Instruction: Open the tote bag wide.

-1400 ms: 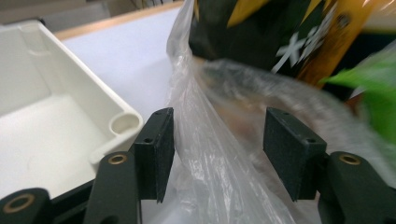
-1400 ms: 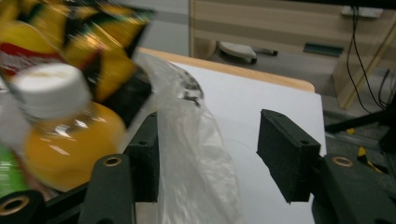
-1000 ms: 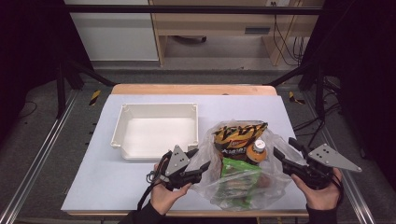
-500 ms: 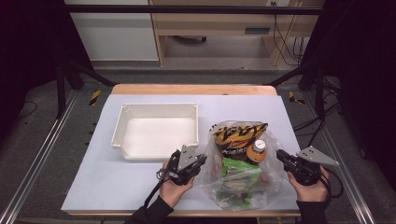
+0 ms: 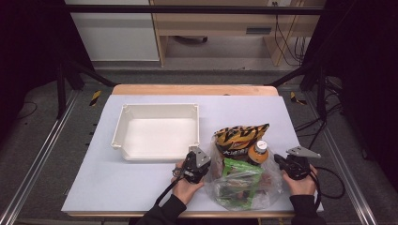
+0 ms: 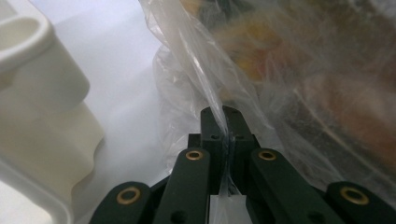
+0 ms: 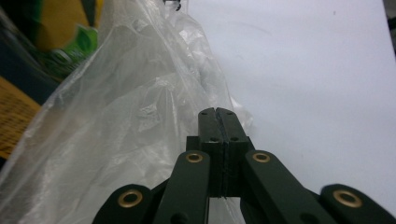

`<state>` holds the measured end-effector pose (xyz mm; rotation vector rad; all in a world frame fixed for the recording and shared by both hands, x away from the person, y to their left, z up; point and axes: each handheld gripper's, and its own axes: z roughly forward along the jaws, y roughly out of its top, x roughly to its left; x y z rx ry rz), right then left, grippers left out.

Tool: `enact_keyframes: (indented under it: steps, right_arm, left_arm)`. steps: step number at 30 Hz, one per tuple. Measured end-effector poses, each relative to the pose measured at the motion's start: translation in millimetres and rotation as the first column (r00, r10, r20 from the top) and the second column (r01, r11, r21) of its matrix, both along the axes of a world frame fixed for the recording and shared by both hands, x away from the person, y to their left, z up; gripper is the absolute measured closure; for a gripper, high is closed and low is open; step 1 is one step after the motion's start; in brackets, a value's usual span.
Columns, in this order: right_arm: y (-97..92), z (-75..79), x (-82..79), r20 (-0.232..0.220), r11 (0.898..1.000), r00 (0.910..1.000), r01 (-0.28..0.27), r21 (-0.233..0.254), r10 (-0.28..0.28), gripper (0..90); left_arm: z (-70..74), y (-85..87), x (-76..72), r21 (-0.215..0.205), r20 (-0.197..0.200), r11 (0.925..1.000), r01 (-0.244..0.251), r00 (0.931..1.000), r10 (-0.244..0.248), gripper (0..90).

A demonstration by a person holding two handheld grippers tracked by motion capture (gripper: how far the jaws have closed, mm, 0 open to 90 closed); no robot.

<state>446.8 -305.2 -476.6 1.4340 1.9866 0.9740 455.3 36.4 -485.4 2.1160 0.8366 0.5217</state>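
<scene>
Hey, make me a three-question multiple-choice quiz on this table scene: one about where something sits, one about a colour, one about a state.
1. Where is the white tray relative to the clear plastic bag?
A. left of it, farther back
B. right of it
C. inside it

2. What colour is the bottle's cap?
A. blue
B. white
C. red

3. How does the left gripper stand?
A. wide open
B. shut on the bag's film
C. shut on the tray's rim

Answers: 1 A, the high view shows the tray up and left of the bag. 2 B, the cap looks white above an orange body. 3 B, the left gripper view shows film pinched between closed jaws.
</scene>
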Motion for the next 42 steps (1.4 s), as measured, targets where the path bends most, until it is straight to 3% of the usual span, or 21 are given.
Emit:
enact_keyframes:
  steps: [4, 7, 10, 11, 14, 18, 22, 28, 32, 34, 35, 38, 42]
  right_arm:
    - [-5.4, -5.0, 0.5, -0.017, 1.0, 0.9995, 0.025, -0.012, -0.026, 90.0]
    - [-3.2, -7.6, 0.6, -0.036, 1.0, 0.9992, 0.018, -0.016, -0.019, 90.0]
    - [-2.3, -8.6, 0.2, -0.032, 1.0, 0.9994, 0.013, -0.005, -0.014, 89.1]
    - [-3.5, -10.0, 0.4, -0.022, 1.0, 0.9997, 0.011, 0.002, -0.011, 88.5]
    - [-3.5, -10.4, -0.1, -0.02, 1.0, 0.9997, 0.011, 0.002, -0.011, 88.0]
    - [-2.8, -10.6, 0.0, -0.014, 1.0, 0.9999, 0.009, -0.008, -0.009, 87.9]
    - [-2.6, -10.7, 0.0, -0.013, 1.0, 0.9999, 0.008, -0.011, -0.008, 87.9]
    - [-2.2, -10.5, -0.3, -0.017, 1.0, 0.9998, 0.007, -0.008, -0.007, 87.8]
    - [-2.1, -10.5, -0.4, -0.017, 1.0, 0.9998, 0.008, -0.01, -0.008, 87.7]
    - [-1.6, -10.5, -0.6, -0.019, 1.0, 0.9998, 0.011, -0.007, -0.011, 87.6]
    - [-1.5, -10.5, -0.7, -0.019, 1.0, 0.9998, 0.011, -0.007, -0.011, 87.1]
    - [-0.7, -10.2, -1.2, -0.018, 1.0, 0.9998, 0.006, -0.011, -0.006, 85.1]
    - [-0.6, -10.3, -1.2, -0.019, 1.0, 0.9998, 0.008, -0.008, -0.008, 85.0]
  left_arm:
    - [-0.1, 2.0, -0.2, 0.007, 0.002, 1.0, -0.003, 1.0, 0.003, 87.8]
    - [0.2, 4.7, -1.0, -0.013, 0.009, 0.9999, 0.007, 0.9999, -0.007, 83.3]
    - [1.5, 9.0, -2.9, -0.057, 0.027, 0.9983, 0.015, 0.9995, -0.013, 70.3]
    - [2.7, 11.6, -3.8, -0.079, 0.037, 0.9968, 0.012, 0.9993, -0.009, 62.4]
    - [8.3, 16.9, -5.8, -0.125, 0.059, 0.992, 0.015, 0.9983, -0.007, 55.1]
    - [21.6, 24.2, -11.7, -0.205, 0.104, 0.9771, 0.055, 0.994, -0.035, 41.3]
    - [34.1, 27.2, -16.3, -0.275, 0.129, 0.958, 0.08, 0.9905, -0.046, 37.7]
    - [48.7, 26.6, -17.9, -0.31, 0.148, 0.9459, 0.097, 0.9875, -0.052, 36.9]
    - [55.1, 25.3, -15.4, -0.322, 0.157, 0.9421, 0.093, 0.9867, -0.044, 36.6]
    - [57.0, 24.3, -12.5, -0.346, 0.148, 0.9337, 0.092, 0.9881, -0.043, 35.6]
    - [57.0, 23.2, -11.1, -0.35, 0.141, 0.9326, 0.09, 0.989, -0.043, 35.3]
    - [54.9, 19.4, -6.8, -0.315, 0.139, 0.9457, 0.081, 0.9896, -0.038, 35.2]
    - [59.4, 22.0, -4.9, -0.327, 0.147, 0.9418, 0.078, 0.9886, -0.03, 38.7]
